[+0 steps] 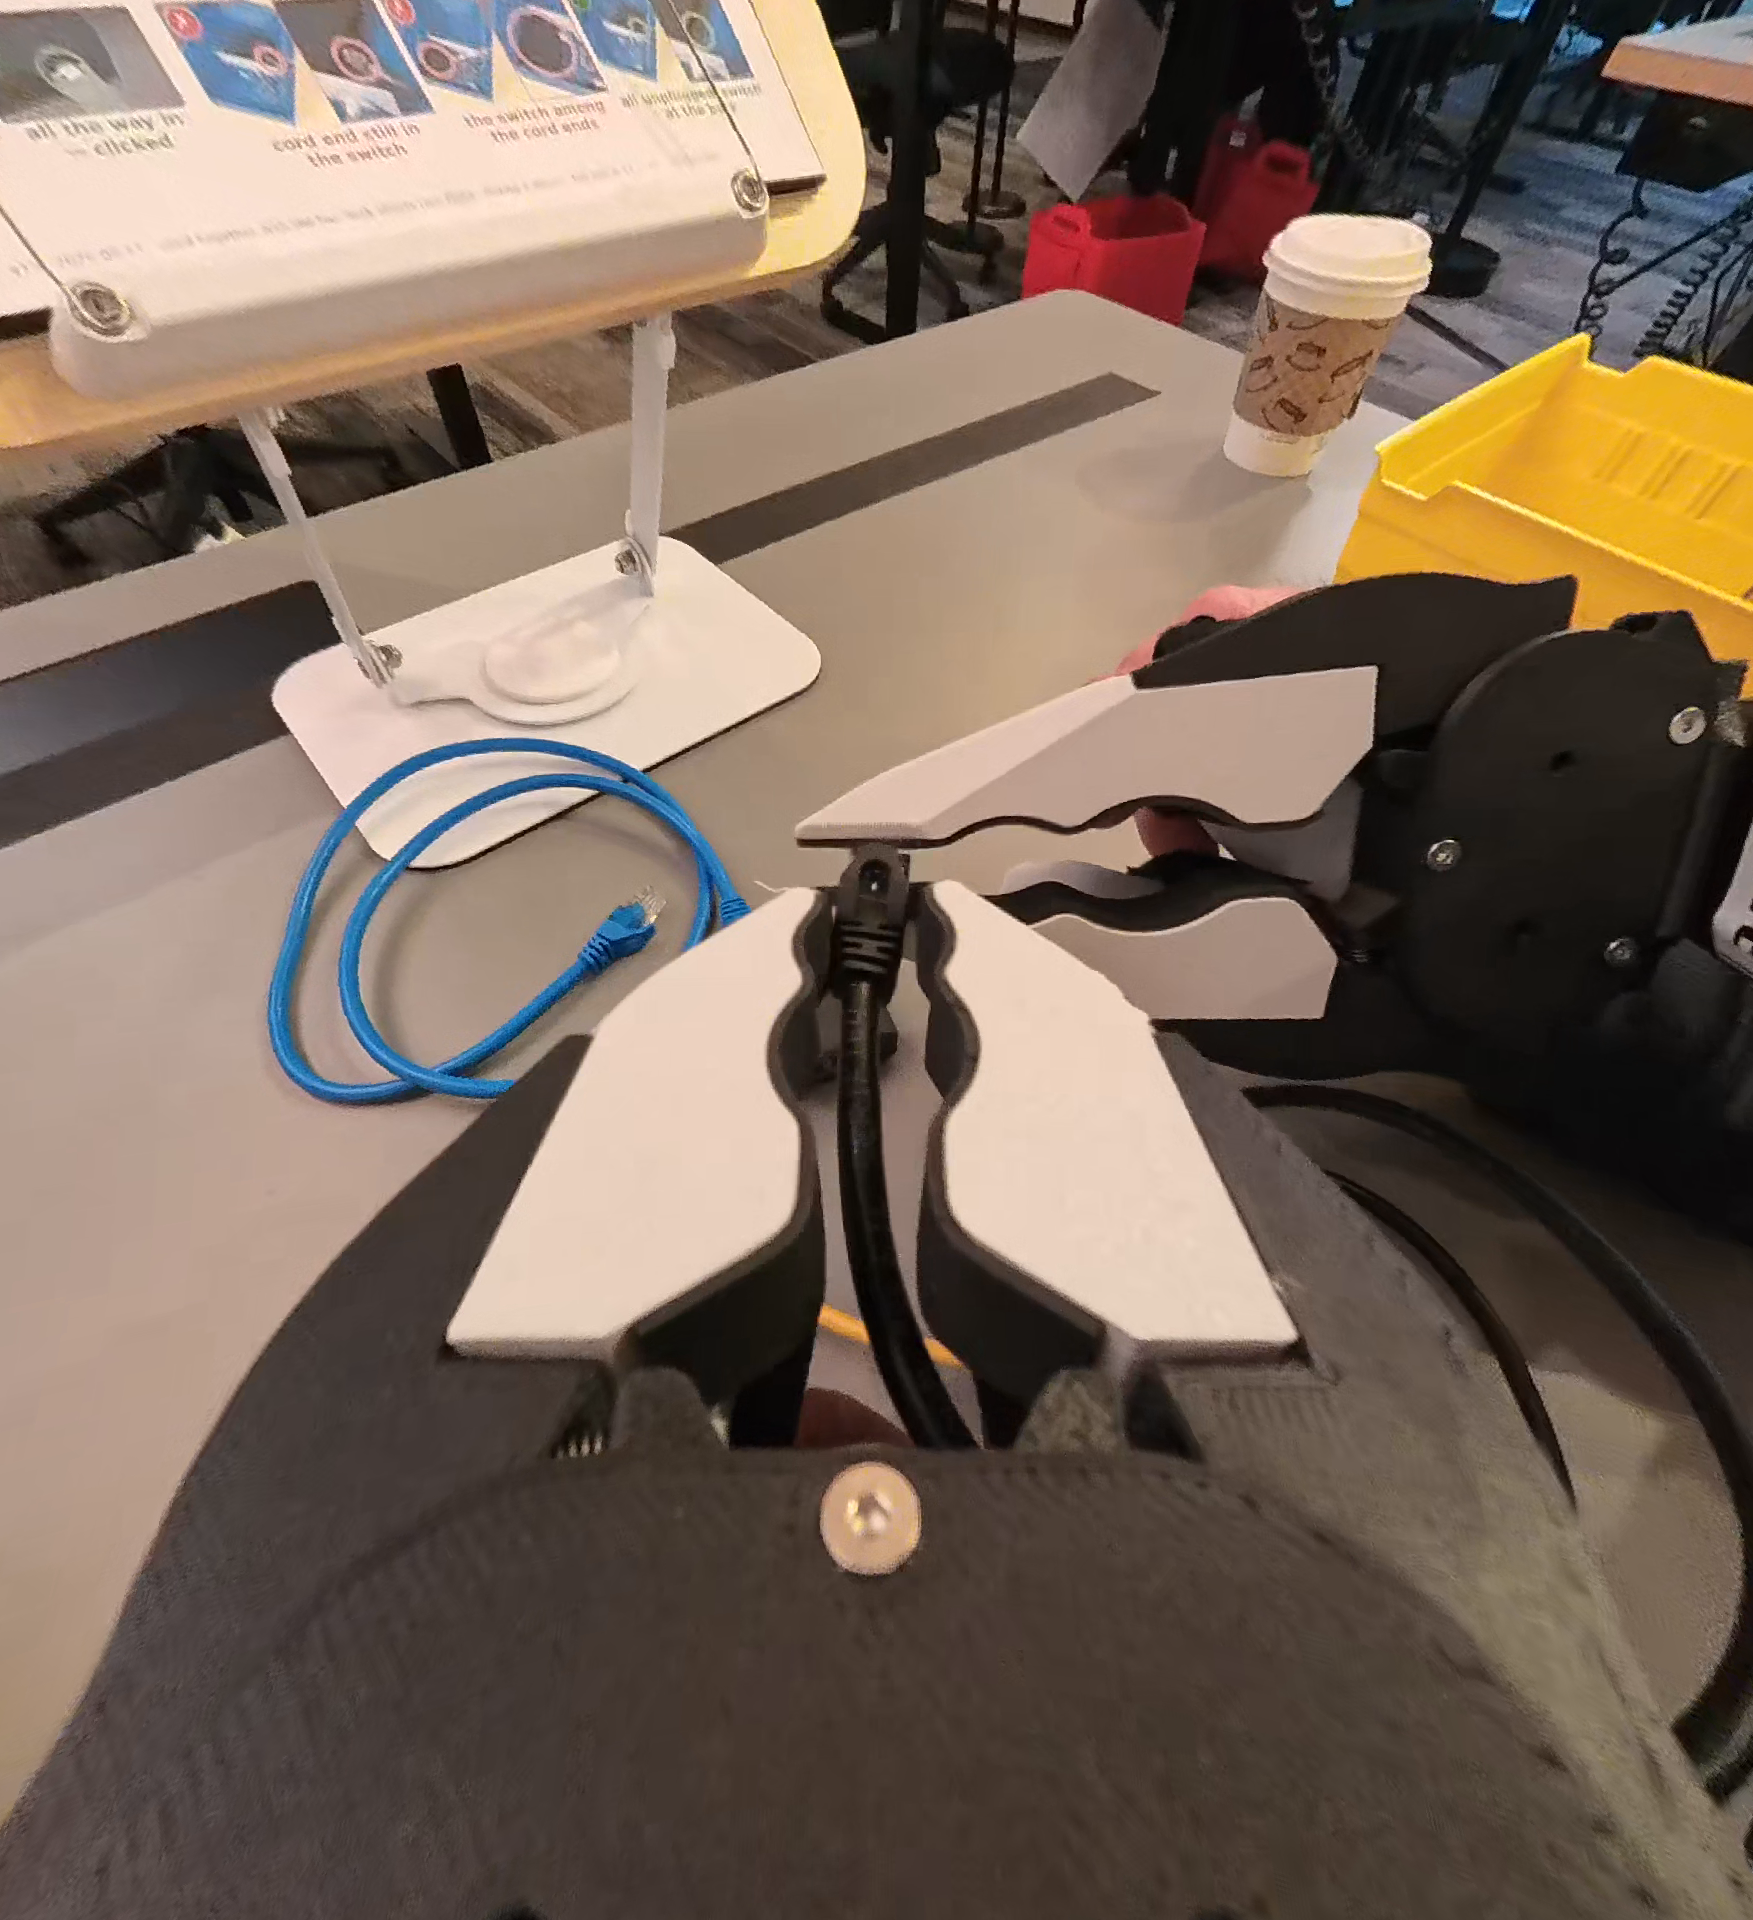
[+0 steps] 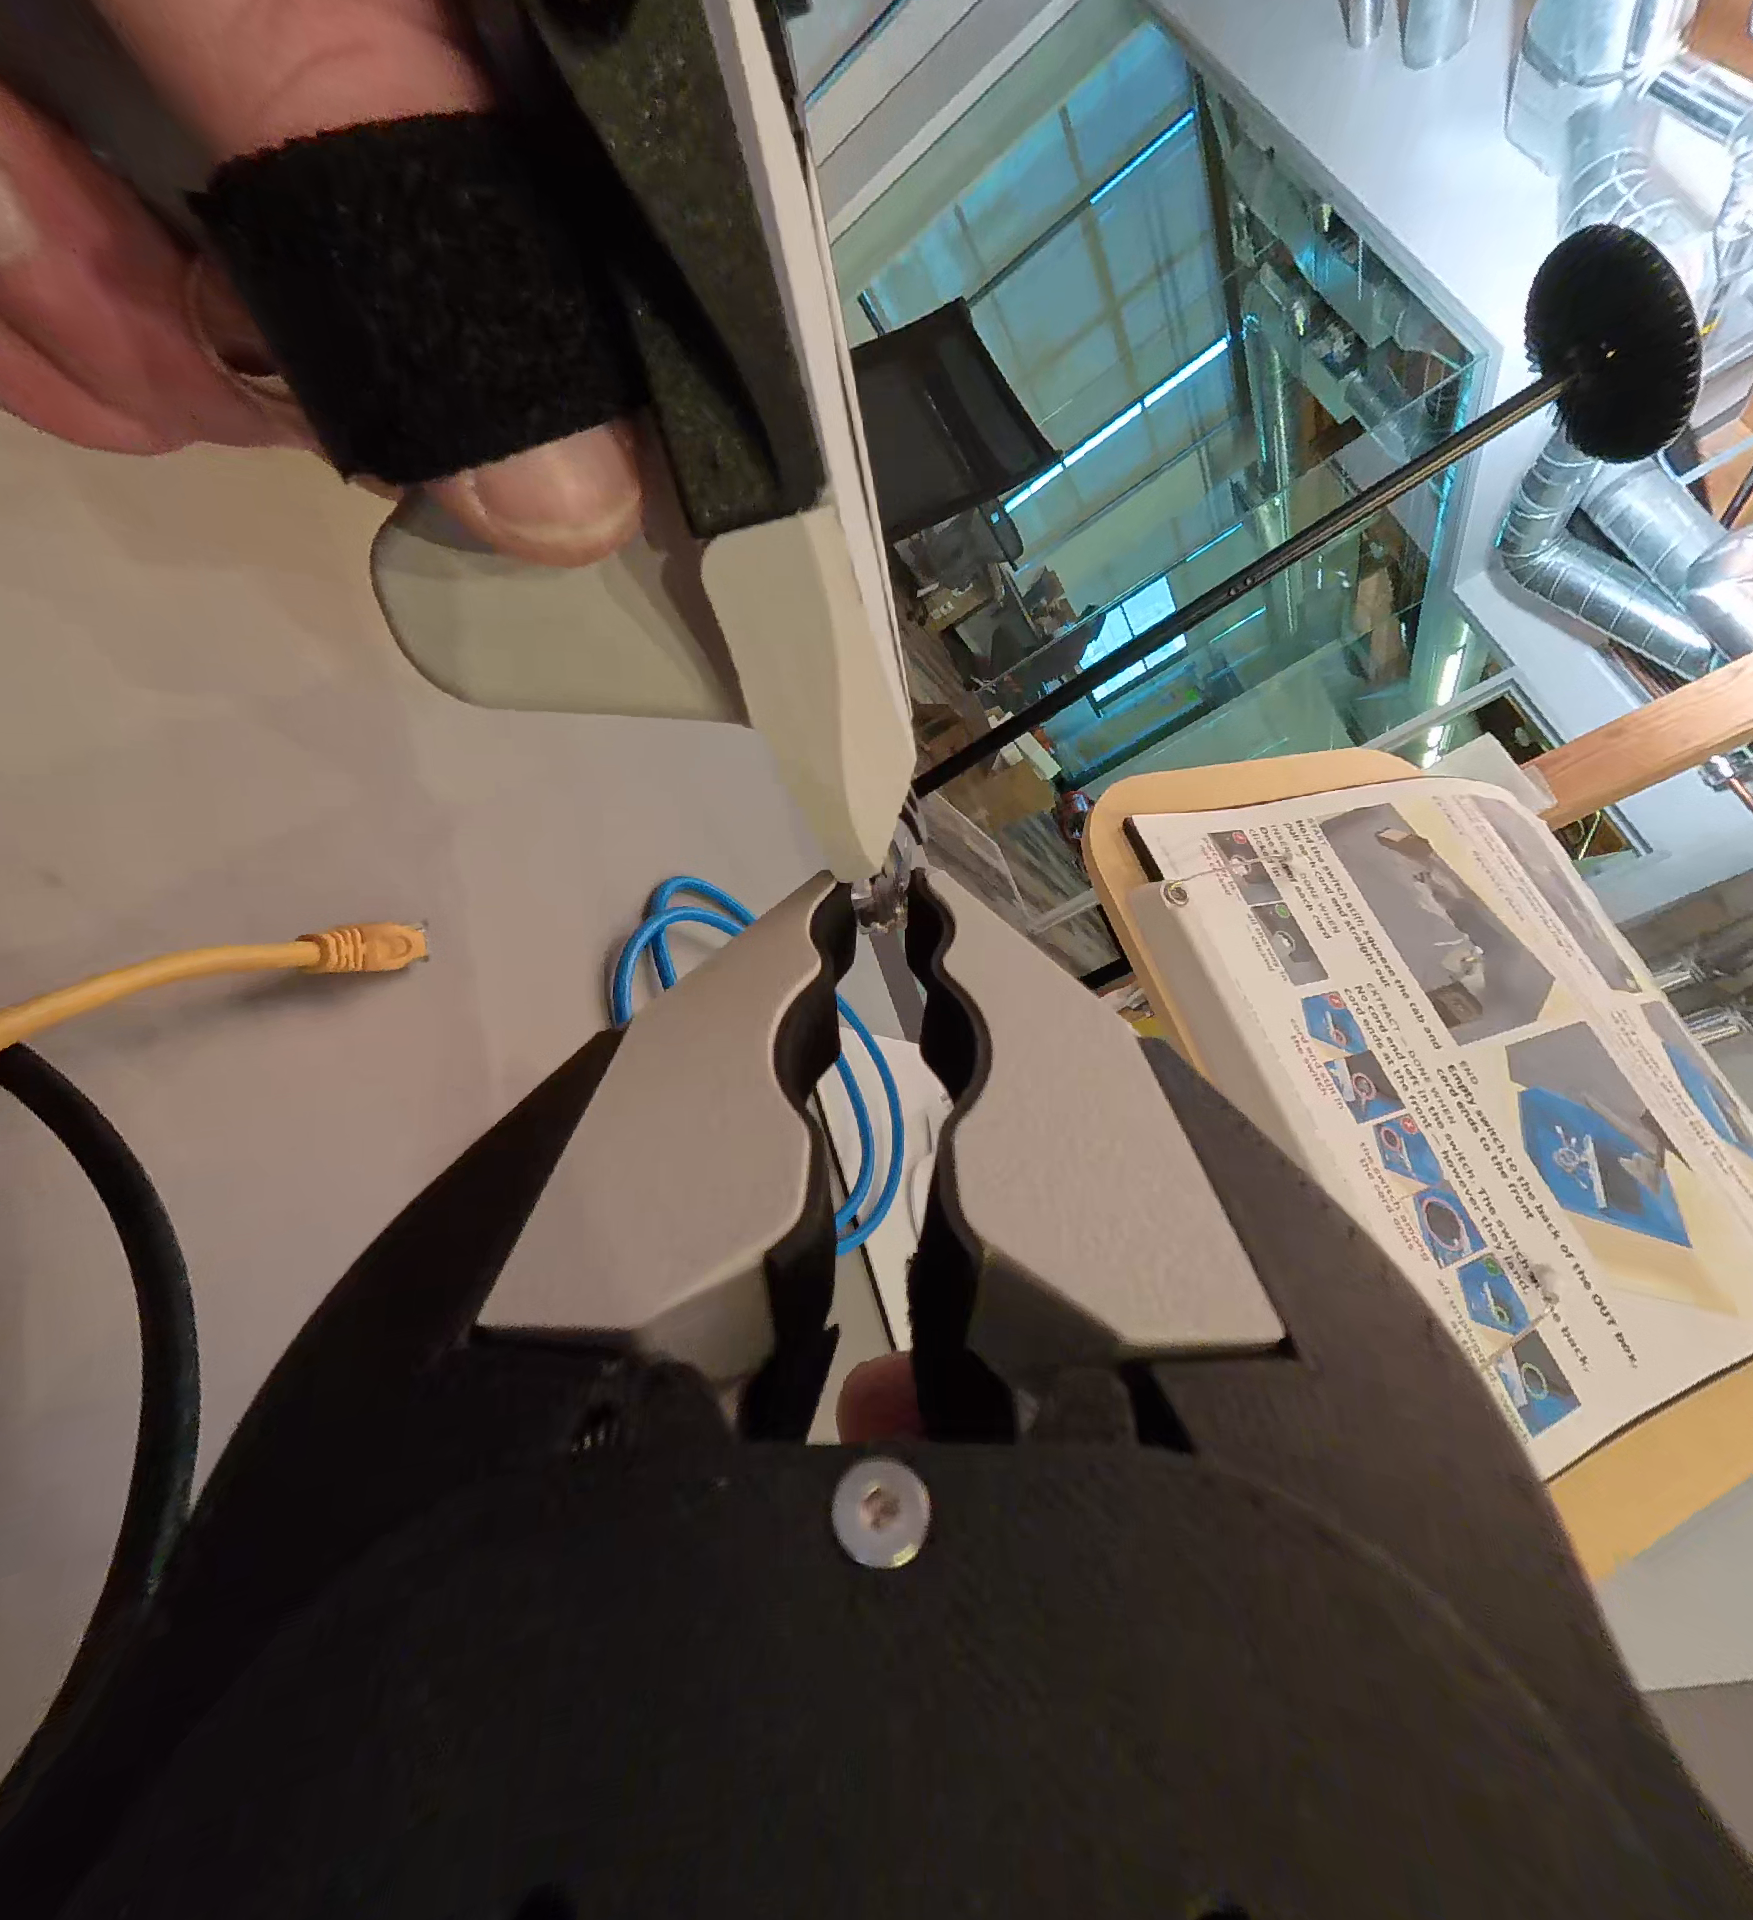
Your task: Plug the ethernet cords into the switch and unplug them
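Observation:
My left gripper [image 1: 872, 914] is shut on the black ethernet cord [image 1: 877, 1143], just behind its plug [image 1: 867, 899]. It holds the plug up above the grey table [image 1: 176, 1143]. My right gripper [image 1: 893, 883] comes in from the right, and its fingertips close on the plug's clear tip [image 2: 877, 904]. In the right wrist view my right gripper [image 2: 877, 899] pinches that tip, and a left gripper finger [image 2: 830, 707] meets it from above. A blue cord [image 1: 498, 904] lies coiled on the table. A yellow cord [image 2: 363, 951] lies loose. No switch is in view.
A white stand with an instruction sheet [image 1: 539, 675] sits behind the blue cord. A paper coffee cup [image 1: 1308, 343] and a yellow bin [image 1: 1578, 499] stand at the far right. The black cord loops on the table [image 2: 145, 1247] near the grippers.

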The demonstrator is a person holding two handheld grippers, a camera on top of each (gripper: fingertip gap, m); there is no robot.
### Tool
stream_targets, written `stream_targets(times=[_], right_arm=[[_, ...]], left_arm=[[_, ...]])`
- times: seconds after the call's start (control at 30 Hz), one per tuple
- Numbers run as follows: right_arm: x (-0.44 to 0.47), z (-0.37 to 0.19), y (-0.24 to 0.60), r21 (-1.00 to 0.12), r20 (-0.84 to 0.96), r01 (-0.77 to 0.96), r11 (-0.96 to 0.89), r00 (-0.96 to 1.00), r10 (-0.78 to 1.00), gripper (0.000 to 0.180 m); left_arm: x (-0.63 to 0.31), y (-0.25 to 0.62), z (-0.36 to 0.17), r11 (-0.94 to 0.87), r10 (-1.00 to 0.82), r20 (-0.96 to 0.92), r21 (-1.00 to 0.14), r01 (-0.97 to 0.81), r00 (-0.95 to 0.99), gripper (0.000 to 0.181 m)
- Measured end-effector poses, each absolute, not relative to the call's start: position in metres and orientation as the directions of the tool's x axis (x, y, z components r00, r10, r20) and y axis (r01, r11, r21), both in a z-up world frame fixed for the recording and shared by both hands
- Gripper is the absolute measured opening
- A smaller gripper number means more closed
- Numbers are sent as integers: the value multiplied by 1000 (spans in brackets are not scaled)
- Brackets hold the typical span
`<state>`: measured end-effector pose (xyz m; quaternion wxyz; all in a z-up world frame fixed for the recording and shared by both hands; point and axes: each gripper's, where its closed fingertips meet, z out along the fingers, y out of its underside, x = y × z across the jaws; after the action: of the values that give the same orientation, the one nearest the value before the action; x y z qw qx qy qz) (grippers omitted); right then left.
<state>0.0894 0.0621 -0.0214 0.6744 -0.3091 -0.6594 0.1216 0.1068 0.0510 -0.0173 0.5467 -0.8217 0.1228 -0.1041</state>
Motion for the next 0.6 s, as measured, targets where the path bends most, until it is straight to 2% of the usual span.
stream_targets(times=[0.27, 0.43, 0.6], right_arm=[[89, -22, 67, -633, 773, 229, 739, 133, 621, 9], [88, -25, 69, -608, 793, 247, 755, 134, 594, 9], [85, -29, 70, -573, 817, 265, 775, 113, 565, 9]], left_arm=[[106, 56, -18, -375, -259, 60, -926, -43, 964, 13], [105, 57, -22, -398, -241, 106, -917, 2, 965, 14], [102, 57, -26, -403, -219, 65, -915, -30, 974, 13]])
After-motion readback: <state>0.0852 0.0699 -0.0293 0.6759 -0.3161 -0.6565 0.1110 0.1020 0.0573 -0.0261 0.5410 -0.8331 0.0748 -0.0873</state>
